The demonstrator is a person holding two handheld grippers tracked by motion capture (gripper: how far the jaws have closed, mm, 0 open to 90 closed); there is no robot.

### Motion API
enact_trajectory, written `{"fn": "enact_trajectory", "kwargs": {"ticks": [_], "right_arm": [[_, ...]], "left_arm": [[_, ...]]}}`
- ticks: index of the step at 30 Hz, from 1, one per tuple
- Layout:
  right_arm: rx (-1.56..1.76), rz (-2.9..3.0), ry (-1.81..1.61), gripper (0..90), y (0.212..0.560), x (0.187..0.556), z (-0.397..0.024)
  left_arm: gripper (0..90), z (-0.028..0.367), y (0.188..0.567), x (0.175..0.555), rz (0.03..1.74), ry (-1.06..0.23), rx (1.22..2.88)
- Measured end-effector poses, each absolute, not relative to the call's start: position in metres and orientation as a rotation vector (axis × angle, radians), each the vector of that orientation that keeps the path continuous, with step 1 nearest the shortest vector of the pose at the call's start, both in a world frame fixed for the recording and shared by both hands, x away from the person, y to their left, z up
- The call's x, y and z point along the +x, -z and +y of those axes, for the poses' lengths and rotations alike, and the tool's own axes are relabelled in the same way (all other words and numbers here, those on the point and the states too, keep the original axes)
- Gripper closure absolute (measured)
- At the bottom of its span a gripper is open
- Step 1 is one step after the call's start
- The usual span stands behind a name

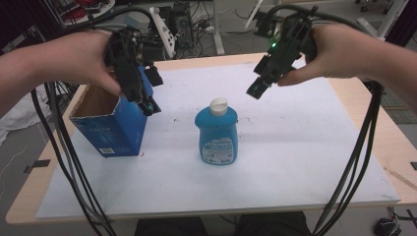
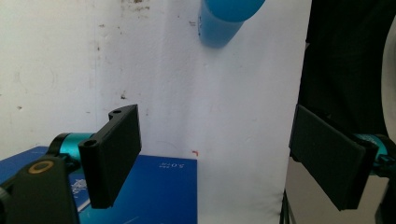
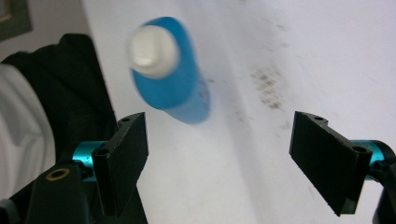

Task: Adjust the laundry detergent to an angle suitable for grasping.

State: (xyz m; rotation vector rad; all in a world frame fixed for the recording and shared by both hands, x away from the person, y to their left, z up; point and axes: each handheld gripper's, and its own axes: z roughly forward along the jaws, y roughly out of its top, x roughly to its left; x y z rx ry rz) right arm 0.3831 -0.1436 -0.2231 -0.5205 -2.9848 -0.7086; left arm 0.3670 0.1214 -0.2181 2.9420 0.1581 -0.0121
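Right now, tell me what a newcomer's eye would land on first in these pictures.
A blue bottle with a white cap stands upright at the middle of the white table cover. Left of it sits an open-topped blue cardboard box, with the left tool hovering open at its right edge. The right tool, also open, hangs above and right of the bottle.

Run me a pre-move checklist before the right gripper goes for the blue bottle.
1. Right gripper open: ok, fingers wide apart.
2. Right gripper empty: ok.
3. Blue bottle upright on the white mat, white cap on: ok.
4. Space around the bottle: ok, blue box stands apart to its left.
5. Left gripper out of the way: ok, open above the box.
6. Box open at the top: ok; contents: cannot tell.
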Motion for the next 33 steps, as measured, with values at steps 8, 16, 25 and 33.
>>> {"fn": "enact_trajectory", "kwargs": {"ticks": [8,16,25,33], "right_arm": [[-0.905,-2.968,0.718,19.0,0.199,0.404,-0.184],[-1.194,-2.926,0.698,19.0,0.193,0.416,-0.212],[-1.296,-2.907,0.685,19.0,0.195,0.423,-0.225],[-1.33,-2.897,0.661,19.0,0.196,0.425,-0.227]], "left_arm": [[16.9,0.116,0.218,0.368,0.142,0.017,2.939],[16.9,0.113,0.218,0.371,0.129,0.021,2.943],[16.9,0.11,0.213,0.37,0.13,0.006,2.939],[16.9,0.107,0.208,0.368,0.13,-0.001,2.944]]}}
